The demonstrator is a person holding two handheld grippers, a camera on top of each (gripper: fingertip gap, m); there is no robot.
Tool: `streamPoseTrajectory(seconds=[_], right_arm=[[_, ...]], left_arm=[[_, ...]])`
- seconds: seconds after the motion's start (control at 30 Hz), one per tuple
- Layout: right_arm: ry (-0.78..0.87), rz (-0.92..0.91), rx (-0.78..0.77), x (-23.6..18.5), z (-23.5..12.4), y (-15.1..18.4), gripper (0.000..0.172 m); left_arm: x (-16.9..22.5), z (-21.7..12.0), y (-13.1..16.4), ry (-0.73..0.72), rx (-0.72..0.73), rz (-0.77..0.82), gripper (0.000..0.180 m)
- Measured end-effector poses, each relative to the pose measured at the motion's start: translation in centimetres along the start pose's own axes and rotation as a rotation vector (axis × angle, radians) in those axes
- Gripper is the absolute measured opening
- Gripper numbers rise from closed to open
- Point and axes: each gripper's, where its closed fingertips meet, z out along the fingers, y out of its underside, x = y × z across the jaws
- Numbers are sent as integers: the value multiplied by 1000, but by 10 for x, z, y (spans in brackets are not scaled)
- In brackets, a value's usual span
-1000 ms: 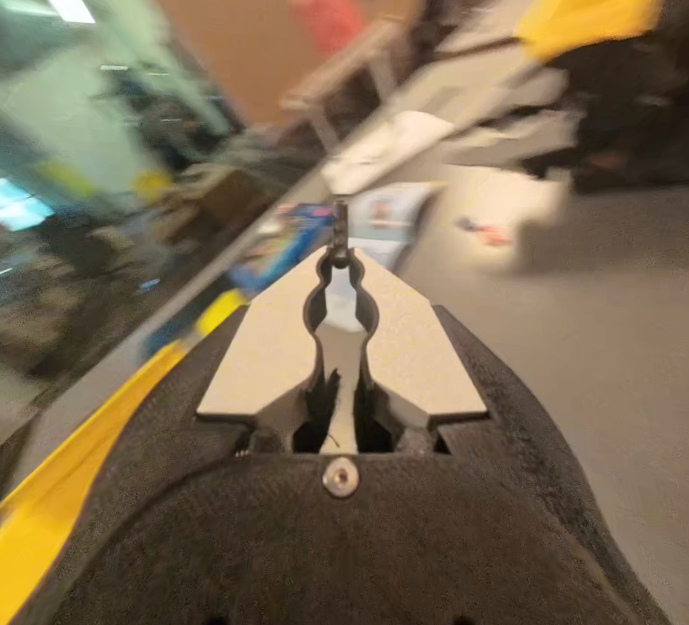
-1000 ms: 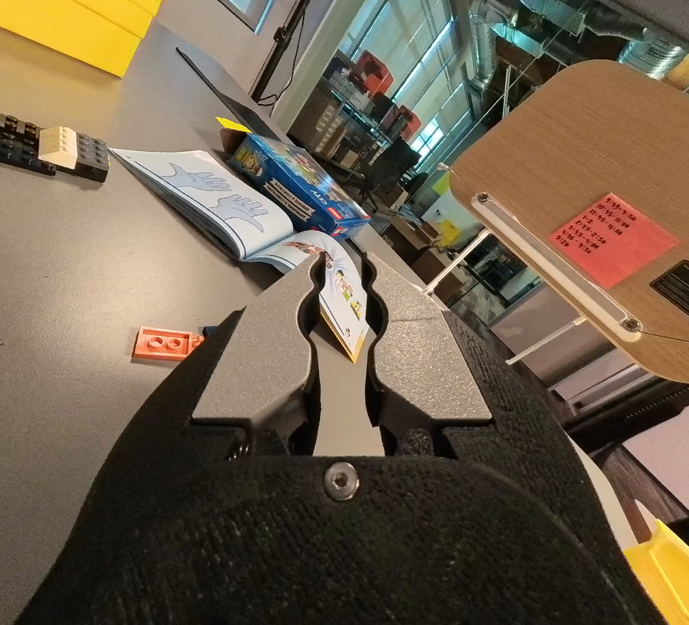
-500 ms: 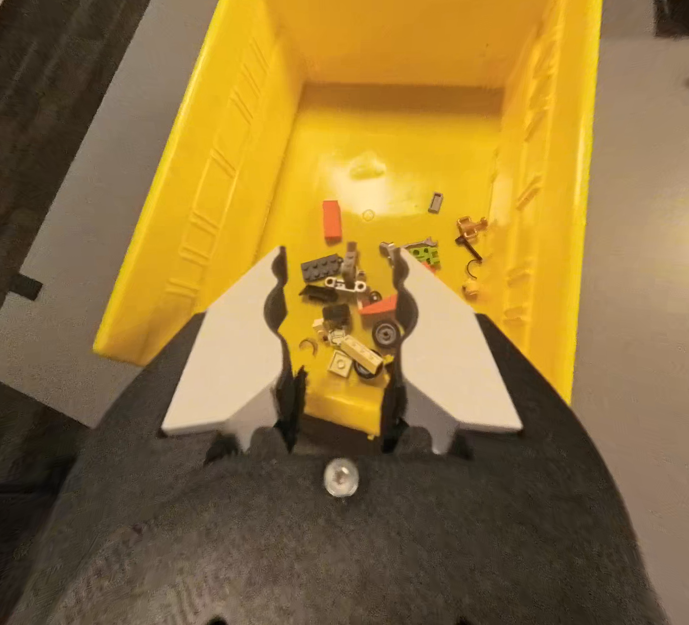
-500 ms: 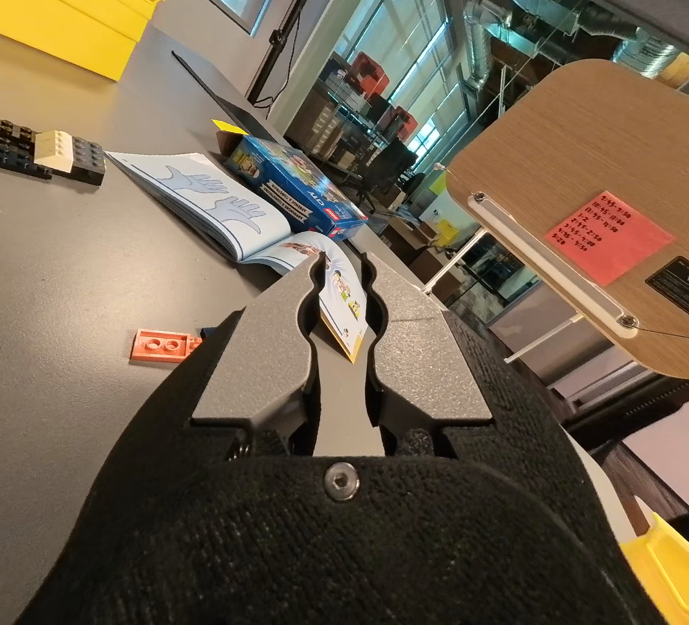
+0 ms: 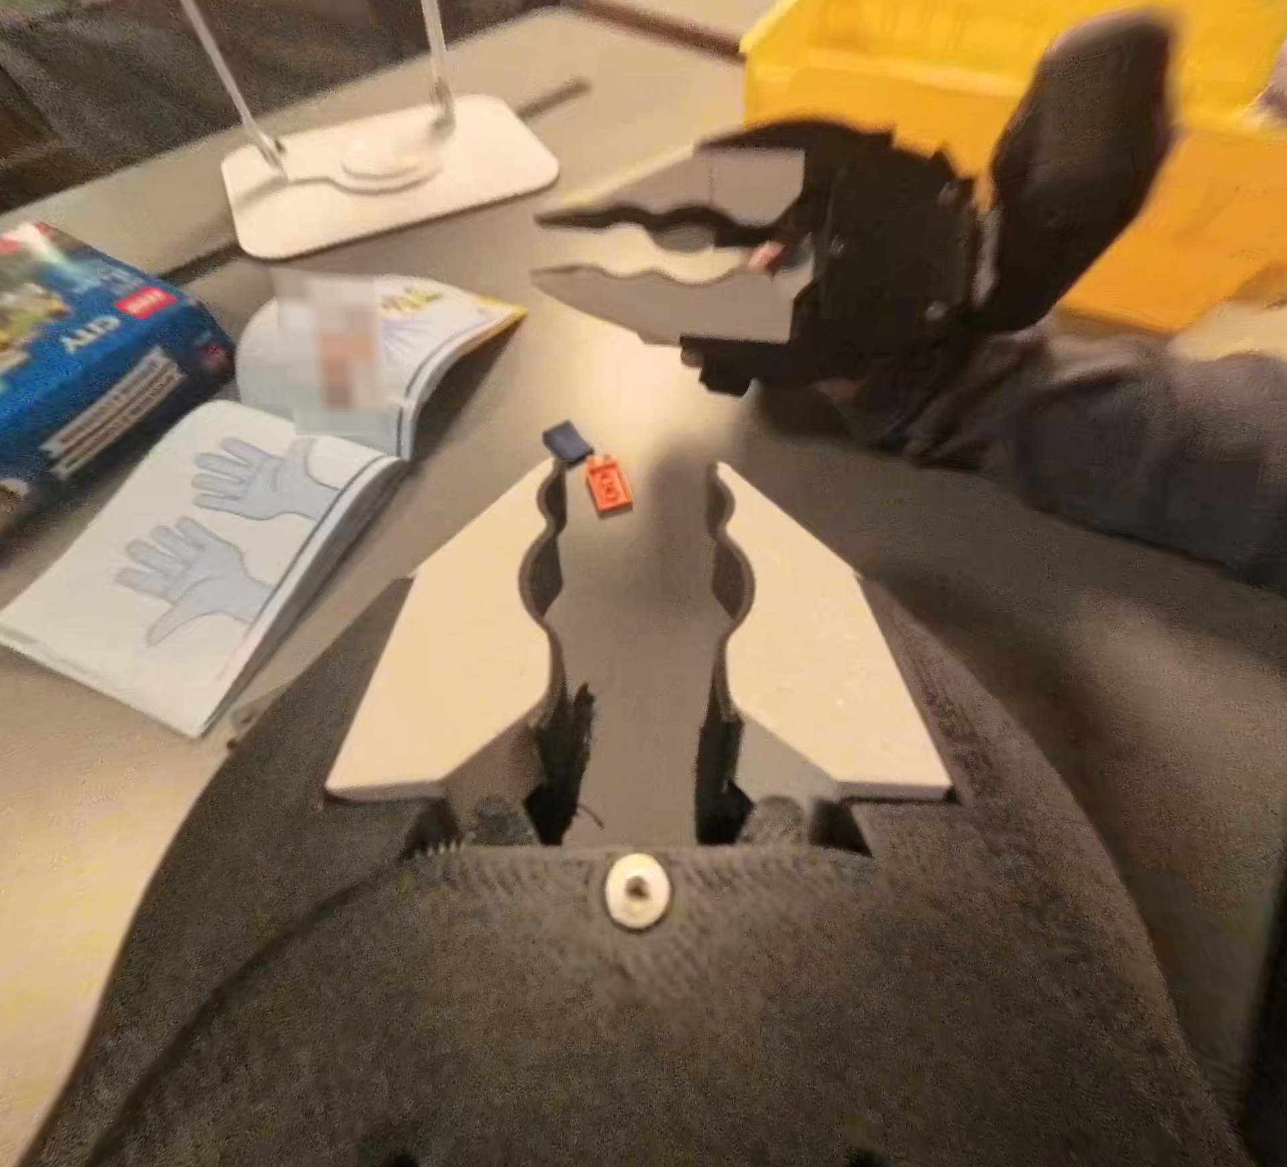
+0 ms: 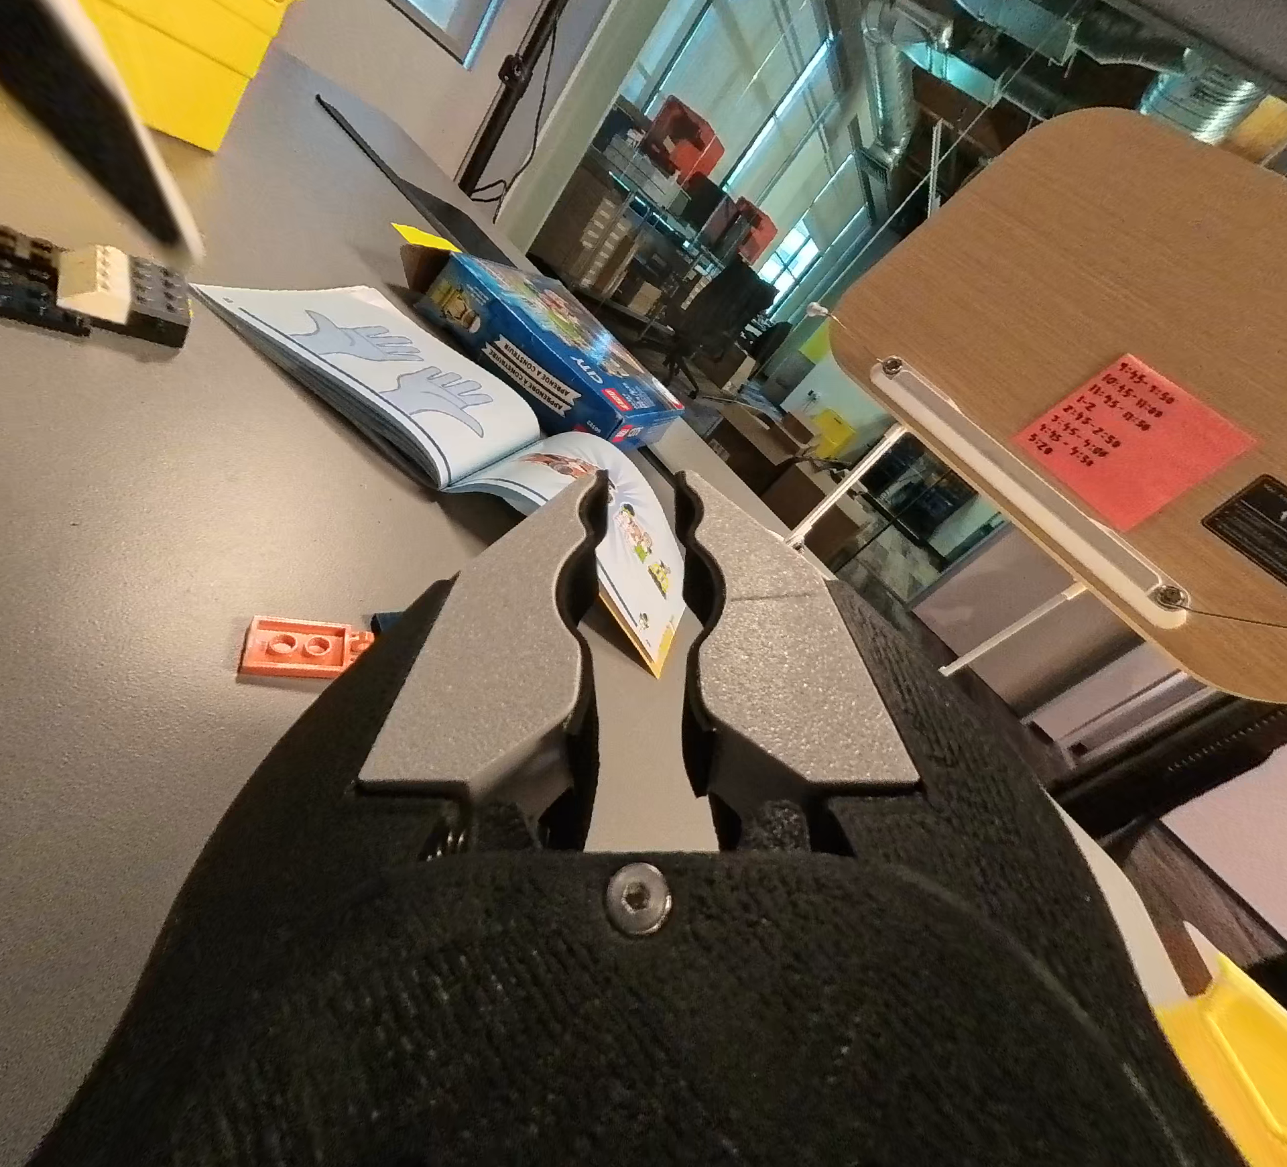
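Lying flat on the grey tabletop (image 5: 627, 367), an orange plate brick (image 5: 608, 484) touches a small dark blue piece (image 5: 565, 441) just ahead of the left gripper (image 5: 635, 472), whose fingers stand apart with nothing between them. The right gripper (image 6: 639, 480) rests low nearby, its fingers slightly parted and bare. An open booklet (image 6: 390, 367) and a blue box (image 6: 550, 346) lie beyond; a yellow bin (image 5: 975, 89) stands behind the right gripper.
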Motion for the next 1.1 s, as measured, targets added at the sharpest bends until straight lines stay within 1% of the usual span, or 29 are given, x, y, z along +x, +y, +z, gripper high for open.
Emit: streamPoseTrajectory(seconds=[0.07,0.13,0.17,0.2,0.3,0.33,0.43,0.5,0.6,0.63,0.7,0.77,0.8,0.87,0.93,0.97,1.0,1.03,1.1], right_arm=[[1,2,1,0,0,0,17],[-2,1,1,0,0,0,17],[-5,1,2,-1,0,0,17],[-7,1,3,-1,0,-1,17],[-11,-1,3,-2,1,-1,17],[-11,-2,3,-2,1,-1,17],[-9,4,6,-2,1,-1,17],[-9,6,7,-1,0,-1,17],[-10,3,5,-2,1,-1,17],[-10,2,5,-2,1,-1,17],[-9,5,6,-2,0,-1,17],[-6,9,7,-1,0,-2,17],[-5,11,8,-1,0,-2,17],[-4,14,10,0,0,-2,17],[-4,15,10,0,0,-2,17],[-4,13,9,0,0,-2,17],[-6,10,7,-1,0,-1,17],[-7,8,7,-1,0,-1,17],[-9,8,8,-2,1,-2,17]], left_arm=[[2,34,19,-27,-84,51,33],[4,52,30,-19,-159,50,32],[6,56,31,-15,-173,50,26],[7,59,34,-19,-205,51,25],[-9,68,43,-119,-291,98,26],[-11,71,45,-121,-305,81,26],[-9,78,51,-66,-328,-11,30],[-12,81,57,-63,-360,-22,31],[-14,83,57,-73,-346,-19,24],[-12,83,57,-65,-343,-17,16],[-12,83,57,-63,-344,0,16],[-15,76,55,-87,-348,56,15],[-20,67,46,-128,-311,102,15],[-37,27,3,-291,-145,208,14],[-64,-32,-36,-497,-14,278,14],[-83,-64,-48,-603,14,280,14],[-103,-96,-52,-696,14,260,14],[-124,-126,-49,-779,-3,218,14],[-165,-184,-29,-927,-65,104,15]])
